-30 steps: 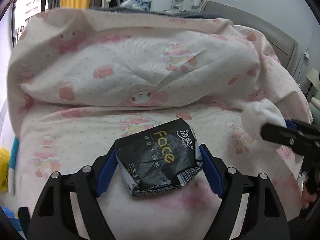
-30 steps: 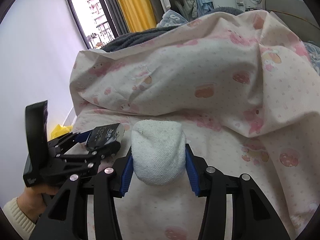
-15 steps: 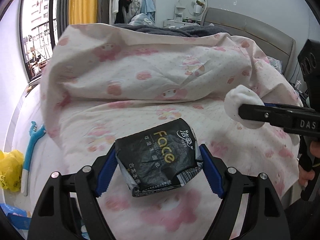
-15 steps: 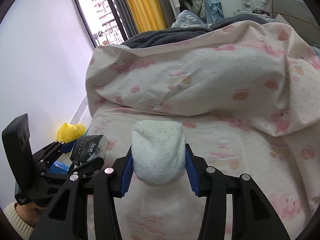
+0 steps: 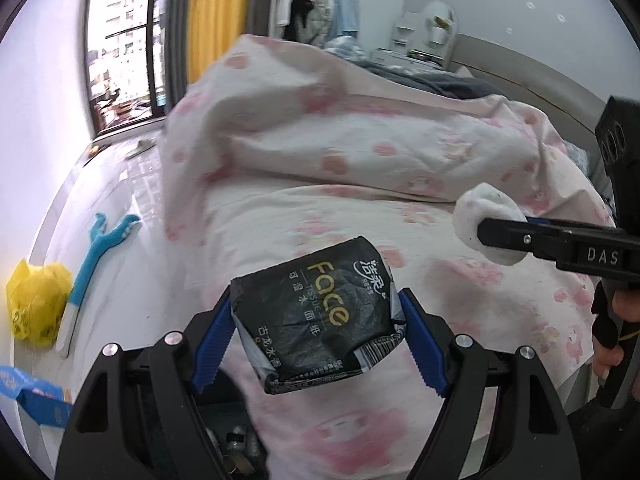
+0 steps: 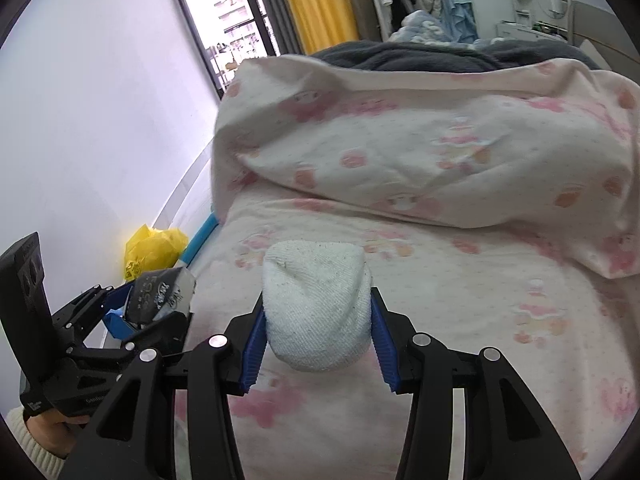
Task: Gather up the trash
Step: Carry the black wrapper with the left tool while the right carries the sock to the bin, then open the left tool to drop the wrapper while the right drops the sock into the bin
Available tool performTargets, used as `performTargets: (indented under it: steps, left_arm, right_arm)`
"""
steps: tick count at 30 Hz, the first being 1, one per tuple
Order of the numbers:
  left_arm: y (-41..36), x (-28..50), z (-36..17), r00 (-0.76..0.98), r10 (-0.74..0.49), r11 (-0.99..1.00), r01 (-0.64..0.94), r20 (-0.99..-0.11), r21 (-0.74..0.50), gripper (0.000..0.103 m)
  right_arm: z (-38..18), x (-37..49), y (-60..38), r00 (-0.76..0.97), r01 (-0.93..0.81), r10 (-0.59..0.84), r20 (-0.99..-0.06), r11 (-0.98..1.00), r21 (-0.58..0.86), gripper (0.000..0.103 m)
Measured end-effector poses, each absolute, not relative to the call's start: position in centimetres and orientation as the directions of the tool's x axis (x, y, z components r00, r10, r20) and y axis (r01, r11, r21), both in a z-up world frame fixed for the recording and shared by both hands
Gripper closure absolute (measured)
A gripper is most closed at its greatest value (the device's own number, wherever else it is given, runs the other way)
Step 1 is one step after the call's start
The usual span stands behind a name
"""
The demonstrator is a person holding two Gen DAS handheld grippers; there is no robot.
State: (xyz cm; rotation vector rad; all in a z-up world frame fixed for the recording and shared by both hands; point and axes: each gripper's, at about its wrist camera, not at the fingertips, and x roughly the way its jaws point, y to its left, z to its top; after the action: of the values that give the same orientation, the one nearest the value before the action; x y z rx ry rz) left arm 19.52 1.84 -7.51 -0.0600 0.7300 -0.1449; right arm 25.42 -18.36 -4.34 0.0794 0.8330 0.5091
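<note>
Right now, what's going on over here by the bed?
A person is clearing trash off a bed, with a handheld gripper in each hand. The left gripper has its jaws closed on a crumpled black face tissue pack. The right gripper is clamped on a balled-up white sock. Both are held in the air above the pink patterned bedding, side by side. A yellow plastic bag sits on the floor beside the bed.

Each camera sits behind its gripper, tilted downward, close over the bed (image 5: pixel 460 308). Both views share the pink-print quilt (image 6: pixel 420 160) and window (image 5: pixel 124 36).
</note>
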Motion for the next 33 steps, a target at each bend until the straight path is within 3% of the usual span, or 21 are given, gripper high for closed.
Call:
performTargets:
  steps: [22, 33]
  left_arm:
    - [15.4, 15.2, -9.9, 0.683, 0.029, 0.989, -0.125, -0.73, -0.077, 0.022]
    - [19.1, 14.5, -14.0, 0.576, 0.022, 0.978, -0.181, -0.817, -0.101, 0.022]
  right_arm:
    - [-2.2, 22.7, -4.8, 0.508, -0.565, 0.548, -0.665, 0.794, 0.222, 0.055]
    - [-3.0, 21.6, 1.4, 0.449, -0.631, 0.571, -0.687, 0.747, 0.209, 0.055]
